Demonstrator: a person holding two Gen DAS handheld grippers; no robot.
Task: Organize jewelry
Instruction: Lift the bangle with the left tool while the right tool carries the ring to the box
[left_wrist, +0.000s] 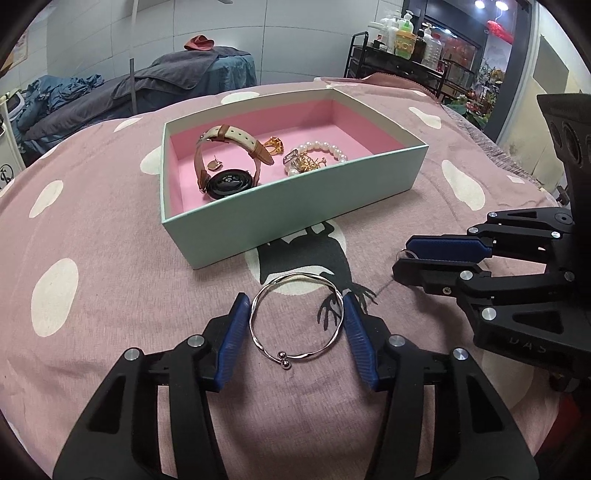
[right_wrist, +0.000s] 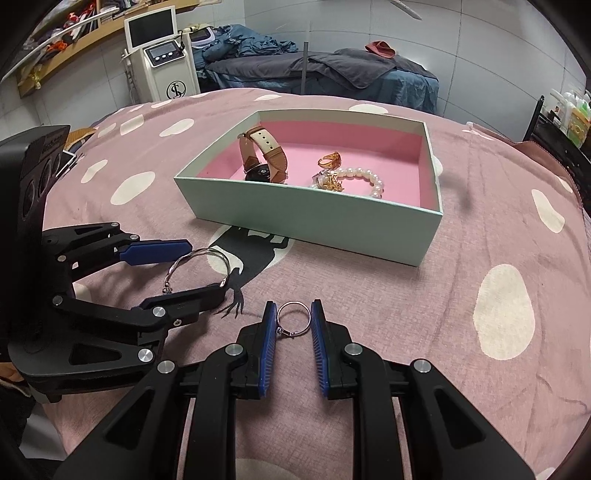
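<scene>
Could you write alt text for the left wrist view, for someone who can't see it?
The left hand-held gripper has its blue pads against both sides of a silver bangle lying on a pink spotted blanket. Beyond it, an open mint-green box lined in pink holds a watch, a pearl bracelet and gold pieces. At right, the right hand-held gripper pinches a small ring.
</scene>
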